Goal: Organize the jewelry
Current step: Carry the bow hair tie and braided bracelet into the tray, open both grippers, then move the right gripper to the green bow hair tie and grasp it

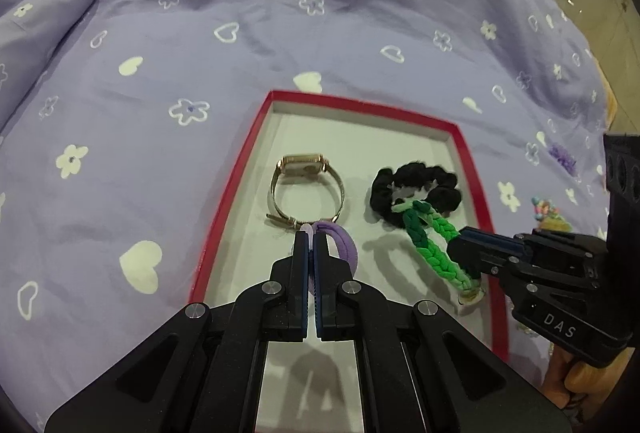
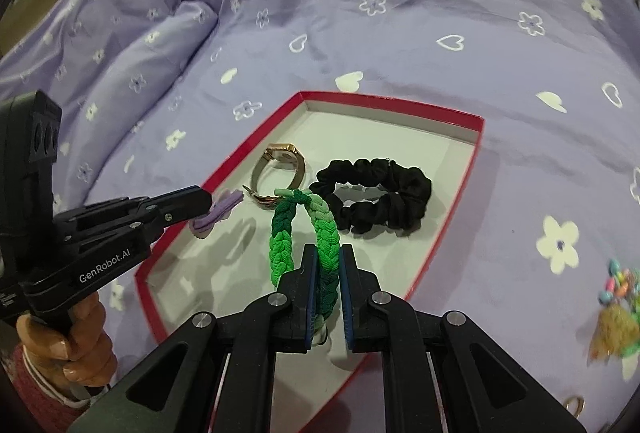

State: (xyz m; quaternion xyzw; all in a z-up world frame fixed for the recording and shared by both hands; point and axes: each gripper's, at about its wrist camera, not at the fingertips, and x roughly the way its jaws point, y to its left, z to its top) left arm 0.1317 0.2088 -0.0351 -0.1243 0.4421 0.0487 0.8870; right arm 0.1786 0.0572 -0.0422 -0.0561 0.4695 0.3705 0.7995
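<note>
A red-rimmed box [image 1: 464,145] [image 2: 478,123] with a white floor lies on a purple bedspread. In it lie a gold watch [image 1: 304,185] [image 2: 280,169] and a black scrunchie [image 1: 416,189] [image 2: 376,197]. My left gripper [image 1: 311,233] [image 2: 210,203] is shut on a purple hair tie [image 1: 344,245] [image 2: 218,211] just above the box floor beside the watch. My right gripper [image 2: 326,253] [image 1: 454,247] is shut on a green braided band [image 2: 316,225] [image 1: 432,237] whose far end rests by the scrunchie.
A colourful beaded trinket [image 2: 616,289] [image 1: 546,211] lies on the bedspread right of the box. A gold ring-like piece [image 2: 574,405] sits at the lower right. A pillow [image 2: 160,45] [image 1: 44,17] rises at the far left.
</note>
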